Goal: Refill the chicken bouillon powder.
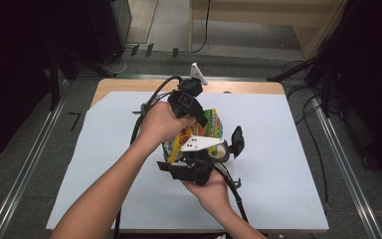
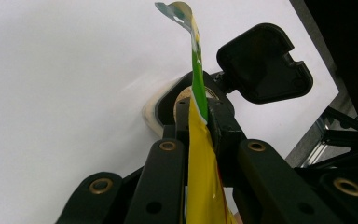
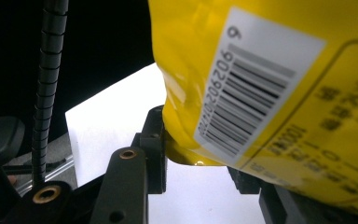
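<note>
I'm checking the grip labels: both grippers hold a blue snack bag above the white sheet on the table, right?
Not quite: the snack bag is yellow, not blue, as the right gripper view shows, barcode and all. The rest holds: the left gripper pinches its thin edge, the right gripper clamps its body, above the white sheet.

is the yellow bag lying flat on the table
No, the yellow bag is held up off the white table sheet, with the left gripper clamped on its thin edge and the right gripper closed around its lower part.

The yellow and green snack bag (image 1: pixel 210 127) hangs upright above the table, barcode showing.
</note>
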`<control>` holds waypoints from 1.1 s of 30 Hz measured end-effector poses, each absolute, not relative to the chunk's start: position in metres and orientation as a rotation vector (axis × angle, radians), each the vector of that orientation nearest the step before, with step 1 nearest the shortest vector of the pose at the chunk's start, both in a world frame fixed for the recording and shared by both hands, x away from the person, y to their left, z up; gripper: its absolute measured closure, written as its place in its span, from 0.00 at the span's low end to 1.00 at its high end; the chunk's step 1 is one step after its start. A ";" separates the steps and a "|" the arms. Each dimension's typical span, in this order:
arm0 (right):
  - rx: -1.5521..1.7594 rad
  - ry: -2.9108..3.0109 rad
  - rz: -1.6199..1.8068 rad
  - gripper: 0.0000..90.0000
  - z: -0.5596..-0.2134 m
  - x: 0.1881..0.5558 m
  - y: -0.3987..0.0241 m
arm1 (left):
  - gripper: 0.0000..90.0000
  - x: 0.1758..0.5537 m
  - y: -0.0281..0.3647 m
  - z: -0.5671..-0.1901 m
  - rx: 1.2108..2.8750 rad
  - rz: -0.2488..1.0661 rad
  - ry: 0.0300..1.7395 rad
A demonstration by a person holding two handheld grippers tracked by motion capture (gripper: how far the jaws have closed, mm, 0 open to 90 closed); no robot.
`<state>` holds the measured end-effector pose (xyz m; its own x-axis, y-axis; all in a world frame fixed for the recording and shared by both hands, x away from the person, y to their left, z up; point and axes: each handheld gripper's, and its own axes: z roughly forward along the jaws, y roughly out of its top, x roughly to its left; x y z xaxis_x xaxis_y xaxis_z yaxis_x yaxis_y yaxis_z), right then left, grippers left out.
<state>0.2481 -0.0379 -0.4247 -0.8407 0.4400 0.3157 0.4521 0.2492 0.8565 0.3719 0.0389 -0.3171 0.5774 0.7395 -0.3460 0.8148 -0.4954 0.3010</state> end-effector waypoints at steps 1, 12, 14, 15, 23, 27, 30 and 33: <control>-0.883 -2.473 -1.702 0.71 -0.425 0.248 -0.038 | 0.94 0.372 0.039 -0.317 2.376 -0.237 1.251; -0.900 -2.478 -1.698 0.67 -0.425 0.248 -0.037 | 0.94 0.373 0.038 -0.318 2.389 -0.239 1.252; -0.900 -2.478 -1.698 0.69 -0.425 0.248 -0.037 | 0.94 0.373 0.038 -0.318 2.385 -0.243 1.255; -0.900 -2.479 -1.699 0.70 -0.425 0.248 -0.037 | 0.94 0.373 0.038 -0.318 2.386 -0.242 1.254; -0.899 -2.473 -1.694 0.71 -0.426 0.248 -0.038 | 0.94 0.372 0.036 -0.318 2.397 -0.245 1.247; -0.897 -2.474 -1.698 0.70 -0.426 0.248 -0.038 | 0.94 0.372 0.036 -0.318 2.393 -0.247 1.250; -0.898 -2.475 -1.695 0.71 -0.426 0.248 -0.038 | 0.94 0.372 0.036 -0.319 2.396 -0.250 1.250; -0.894 -2.473 -1.692 0.71 -0.425 0.248 -0.038 | 0.94 0.373 0.035 -0.319 2.398 -0.253 1.249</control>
